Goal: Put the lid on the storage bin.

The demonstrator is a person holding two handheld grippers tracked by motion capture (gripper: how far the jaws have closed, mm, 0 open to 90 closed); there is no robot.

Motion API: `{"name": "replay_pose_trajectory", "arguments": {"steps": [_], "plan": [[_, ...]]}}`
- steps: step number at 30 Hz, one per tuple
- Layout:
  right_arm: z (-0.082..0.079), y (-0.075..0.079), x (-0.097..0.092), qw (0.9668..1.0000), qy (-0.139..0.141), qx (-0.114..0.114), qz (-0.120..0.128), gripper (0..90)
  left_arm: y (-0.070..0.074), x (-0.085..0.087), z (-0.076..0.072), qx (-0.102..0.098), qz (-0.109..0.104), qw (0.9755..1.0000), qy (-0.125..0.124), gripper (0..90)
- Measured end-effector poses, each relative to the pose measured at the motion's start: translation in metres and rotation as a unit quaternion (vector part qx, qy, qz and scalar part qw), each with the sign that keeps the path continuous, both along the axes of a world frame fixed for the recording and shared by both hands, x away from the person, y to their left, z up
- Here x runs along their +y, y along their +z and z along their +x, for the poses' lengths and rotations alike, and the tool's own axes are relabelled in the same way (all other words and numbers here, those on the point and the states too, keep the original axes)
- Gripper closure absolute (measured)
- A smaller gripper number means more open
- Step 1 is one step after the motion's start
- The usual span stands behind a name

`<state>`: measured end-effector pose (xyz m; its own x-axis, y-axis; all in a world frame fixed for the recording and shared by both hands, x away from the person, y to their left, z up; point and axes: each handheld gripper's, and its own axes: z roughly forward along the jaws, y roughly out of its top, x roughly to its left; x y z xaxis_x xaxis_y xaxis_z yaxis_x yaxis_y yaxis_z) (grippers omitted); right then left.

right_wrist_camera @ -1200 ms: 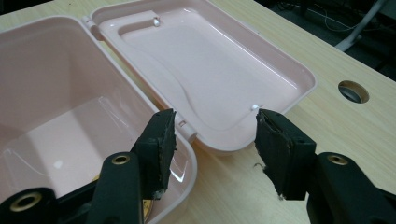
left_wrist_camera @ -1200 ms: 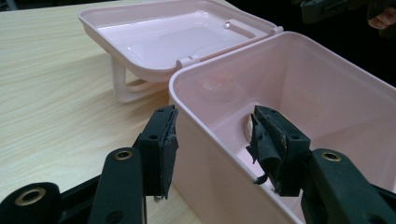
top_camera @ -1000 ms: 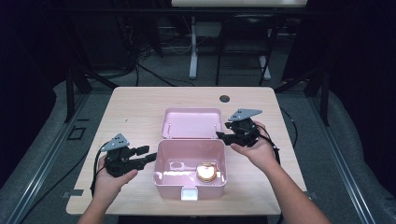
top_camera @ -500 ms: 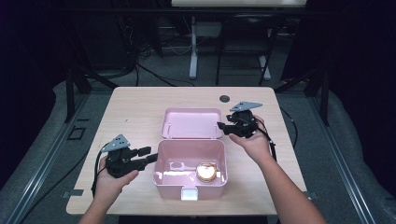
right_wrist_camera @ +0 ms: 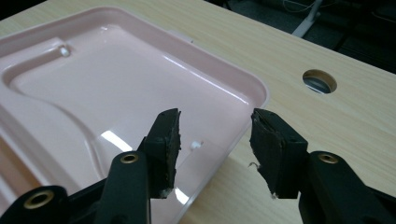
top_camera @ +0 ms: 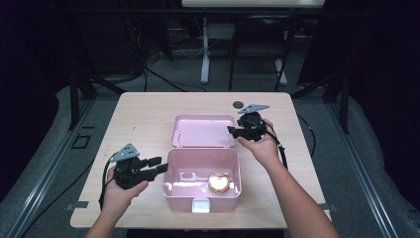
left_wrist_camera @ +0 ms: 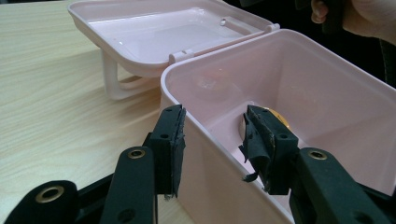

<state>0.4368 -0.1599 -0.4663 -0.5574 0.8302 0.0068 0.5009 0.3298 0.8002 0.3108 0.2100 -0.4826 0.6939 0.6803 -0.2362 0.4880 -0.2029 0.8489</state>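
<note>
Lid (top_camera: 203,131) lying flat behind the box (top_camera: 202,174), hinged along the box's back wall, long axis running side to side across the table (top_camera: 124,119). Right gripper (top_camera: 236,132) at the lid's right edge, far nearer to it than the left one; in the right gripper view, jaws parted and straddling the lid's rim (right_wrist_camera: 243,119), one jaw over the shiny inner face, the other out over bare wood, not yet pinching. Left gripper (top_camera: 159,165) at the box's left wall, jaws likewise apart, one outside the wall (left_wrist_camera: 205,149) and one inside, seemingly ready to steady the box. Round golden object (top_camera: 219,182) on the box floor, toward the front right corner. Small round hole (top_camera: 238,104) in the table behind the lid's right corner. Judged from this: closing turns on lifting the lid's right edge up and swinging it forward over the hinge toward the box's front latch (top_camera: 199,206).
</note>
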Motion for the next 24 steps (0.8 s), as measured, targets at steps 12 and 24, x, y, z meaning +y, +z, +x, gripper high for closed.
{"name": "replay_pose_trajectory", "arguments": {"steps": [12,24], "plan": [[0.02,-0.016,0.006,0.9989,-0.041,0.023,-0.002,56.2,-0.004,-0.003,0.0,0.0,0.008,0.9999,-0.015,62.4],[0.033,-0.026,0.003,0.9954,-0.074,0.057,0.018,67.7,-0.004,-0.004,0.0,0.0,0.016,0.9997,-0.02,70.6]]}}
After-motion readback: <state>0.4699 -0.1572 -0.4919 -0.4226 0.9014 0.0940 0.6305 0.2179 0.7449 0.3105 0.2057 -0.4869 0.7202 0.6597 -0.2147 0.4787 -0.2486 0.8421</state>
